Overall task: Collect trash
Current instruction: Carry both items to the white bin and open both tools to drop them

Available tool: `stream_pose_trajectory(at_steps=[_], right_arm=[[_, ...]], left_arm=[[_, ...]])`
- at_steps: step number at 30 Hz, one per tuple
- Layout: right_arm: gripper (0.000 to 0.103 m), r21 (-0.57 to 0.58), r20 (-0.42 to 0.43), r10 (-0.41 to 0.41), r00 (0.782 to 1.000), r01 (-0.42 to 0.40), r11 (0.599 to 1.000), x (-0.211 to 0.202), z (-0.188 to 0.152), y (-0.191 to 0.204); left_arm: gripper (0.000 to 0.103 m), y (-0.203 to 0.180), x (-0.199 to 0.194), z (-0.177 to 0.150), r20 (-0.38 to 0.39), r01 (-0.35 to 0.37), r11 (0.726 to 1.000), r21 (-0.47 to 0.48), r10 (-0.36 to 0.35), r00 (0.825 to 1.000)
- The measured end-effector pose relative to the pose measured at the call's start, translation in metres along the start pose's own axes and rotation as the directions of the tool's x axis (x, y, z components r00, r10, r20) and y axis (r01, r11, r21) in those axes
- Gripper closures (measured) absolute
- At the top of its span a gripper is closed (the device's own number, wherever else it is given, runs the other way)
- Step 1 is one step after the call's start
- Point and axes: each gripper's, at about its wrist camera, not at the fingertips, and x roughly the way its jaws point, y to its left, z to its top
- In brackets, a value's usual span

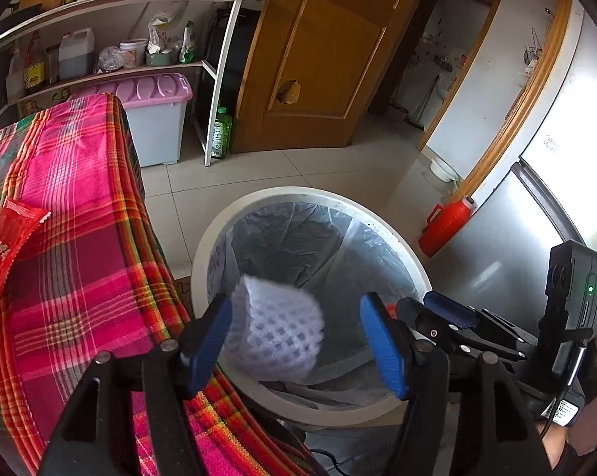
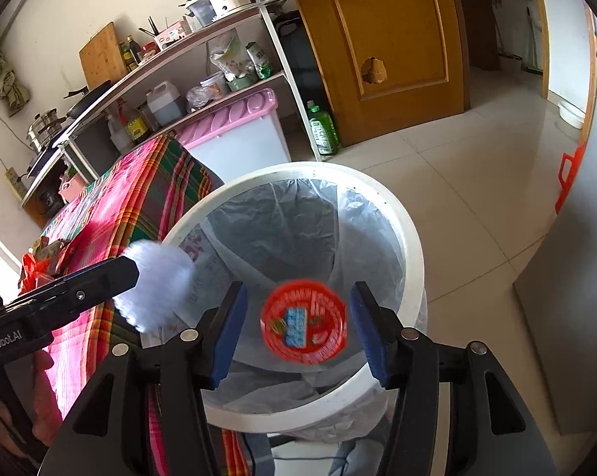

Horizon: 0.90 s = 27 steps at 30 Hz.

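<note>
Your left gripper [image 1: 296,341] hangs over the white bin [image 1: 401,250], jaws wide; the white foam net [image 1: 276,329] sits between the 2 blue pads, blurred, touching the left pad at most (you cannot tell for sure); your right gripper [image 2: 296,329] stands just beside it over the same clear-lined bin, jaws also wide, with the round red lid [image 2: 303,323] blurred and loose between them, neither pad on it; a red packet [image 1: 8,244] lies on the pink plaid cloth [image 1: 84,246]
</note>
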Motion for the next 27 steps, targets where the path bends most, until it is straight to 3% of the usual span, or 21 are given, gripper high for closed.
stream_pose_trajectory(at_steps=[12,27], right_arm=[[0.041,-0.013,0.060,0.017,0.998,-0.016,1.000,-0.020,0.003,0.013],[0.038,-0.152,0.086,0.127,0.988,-0.113,0.982,-0.056,-0.012,0.074]], left_arm=[[0.033,0.013,-0.034,-0.007,0.075,-0.008,0.999,-0.036,0.011,0.997],[0.033,0.041,-0.108,-0.040,0.212,-0.145,0.987,-0.073,0.157,0.964]])
